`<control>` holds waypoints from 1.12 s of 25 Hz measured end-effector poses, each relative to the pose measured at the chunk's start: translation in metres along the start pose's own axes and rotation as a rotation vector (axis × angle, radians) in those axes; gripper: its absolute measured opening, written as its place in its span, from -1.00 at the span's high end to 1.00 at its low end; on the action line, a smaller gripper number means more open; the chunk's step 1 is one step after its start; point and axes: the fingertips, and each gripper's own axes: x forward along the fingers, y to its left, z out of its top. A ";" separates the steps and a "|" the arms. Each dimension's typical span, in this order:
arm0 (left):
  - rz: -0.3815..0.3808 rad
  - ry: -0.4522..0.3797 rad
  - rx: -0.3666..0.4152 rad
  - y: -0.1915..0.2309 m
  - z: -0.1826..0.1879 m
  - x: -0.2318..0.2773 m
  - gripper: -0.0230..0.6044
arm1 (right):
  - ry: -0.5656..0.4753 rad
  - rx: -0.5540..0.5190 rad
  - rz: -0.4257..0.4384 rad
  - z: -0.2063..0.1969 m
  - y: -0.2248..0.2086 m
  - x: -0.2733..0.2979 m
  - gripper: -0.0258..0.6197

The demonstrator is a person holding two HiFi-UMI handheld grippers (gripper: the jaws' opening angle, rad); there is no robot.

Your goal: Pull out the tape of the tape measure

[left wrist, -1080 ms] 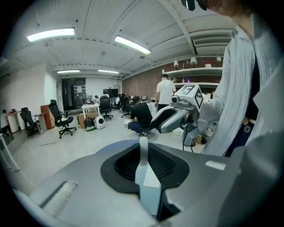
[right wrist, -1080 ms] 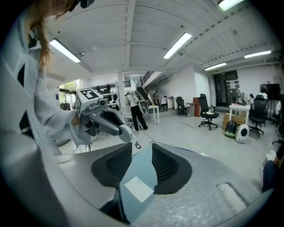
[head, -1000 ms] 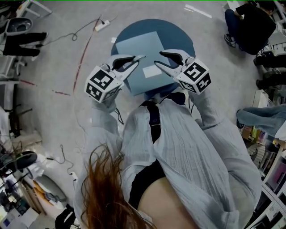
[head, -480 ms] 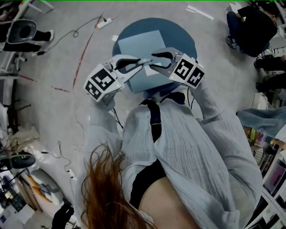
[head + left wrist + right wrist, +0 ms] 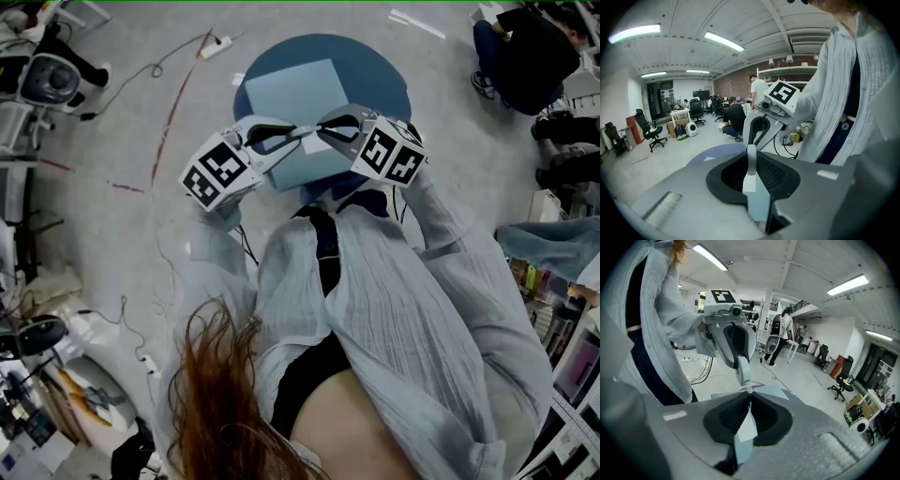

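Observation:
My two grippers meet tip to tip above a round blue table (image 5: 384, 80) that bears a pale blue square sheet (image 5: 291, 89). The left gripper (image 5: 302, 132) is shut, and in the right gripper view a small ridged pale piece (image 5: 749, 389) sticks out of its tip (image 5: 743, 376). The right gripper (image 5: 321, 130) has just been closing. Its jaws (image 5: 749, 401) now stand together with that piece at their tip. In the left gripper view the right gripper (image 5: 752, 140) comes down onto my shut left jaws (image 5: 751, 151). No tape measure case shows in any view.
A white label (image 5: 330, 143) lies on the sheet under the tips. A cable and power strip (image 5: 214, 47) lie on the floor at the far left. A person in dark clothes (image 5: 534, 52) crouches at the far right. Shelves line the right edge.
The right gripper has swung left and rolled, and its jaws, open before, are now shut at the left gripper's tip. The left gripper has shifted slightly right and stays shut.

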 end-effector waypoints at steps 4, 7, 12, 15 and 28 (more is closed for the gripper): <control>-0.010 0.010 0.001 -0.003 -0.002 0.007 0.68 | 0.017 0.013 -0.009 -0.008 0.000 -0.001 0.87; -0.011 0.038 0.018 -0.003 -0.006 0.009 0.68 | 0.041 0.004 -0.040 -0.009 -0.004 -0.004 0.87; -0.019 0.085 0.047 -0.010 -0.009 0.011 0.68 | 0.049 0.034 -0.066 -0.012 -0.005 -0.011 0.87; -0.024 0.087 0.036 -0.010 -0.012 0.013 0.68 | 0.042 0.071 -0.091 -0.015 -0.009 -0.017 0.87; -0.007 0.084 -0.009 -0.005 -0.016 0.017 0.68 | -0.140 0.428 -0.218 -0.013 -0.030 -0.040 0.88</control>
